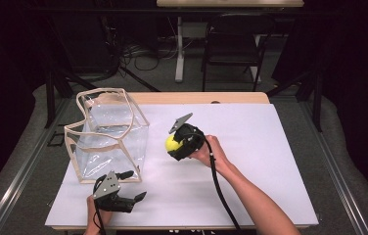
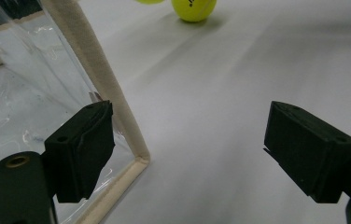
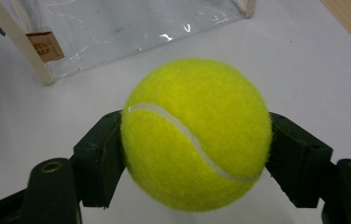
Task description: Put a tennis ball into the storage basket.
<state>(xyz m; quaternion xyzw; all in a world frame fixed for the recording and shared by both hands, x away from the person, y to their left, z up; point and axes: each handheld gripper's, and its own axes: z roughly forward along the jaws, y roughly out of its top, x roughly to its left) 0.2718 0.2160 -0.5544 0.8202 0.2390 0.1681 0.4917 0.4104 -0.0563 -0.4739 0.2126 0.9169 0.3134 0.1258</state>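
A yellow tennis ball [image 1: 172, 142] [image 3: 194, 135] is clamped between the black jaws of my right gripper [image 1: 174, 145] [image 3: 194, 156], held just above the white table near its middle. To its left stands a clear plastic bag with beige trim [image 1: 108, 137] [image 3: 117, 32], open at the top. My left gripper [image 1: 135, 185] [image 2: 187, 149] rests near the front left of the table, open, with nothing between its jaws; its left pad [image 2: 82, 149] sits against the bag's front corner trim [image 2: 117, 98]. A tennis ball [image 2: 193, 9] and the edge of another yellow ball [image 2: 149, 1] show far ahead in the left gripper view.
A white sheet [image 1: 250, 147] covers the table, with a wooden strip [image 1: 211, 98] along its far edge. Beyond it are a black folding chair [image 1: 233, 44] and a table leg [image 1: 179, 49] on the floor.
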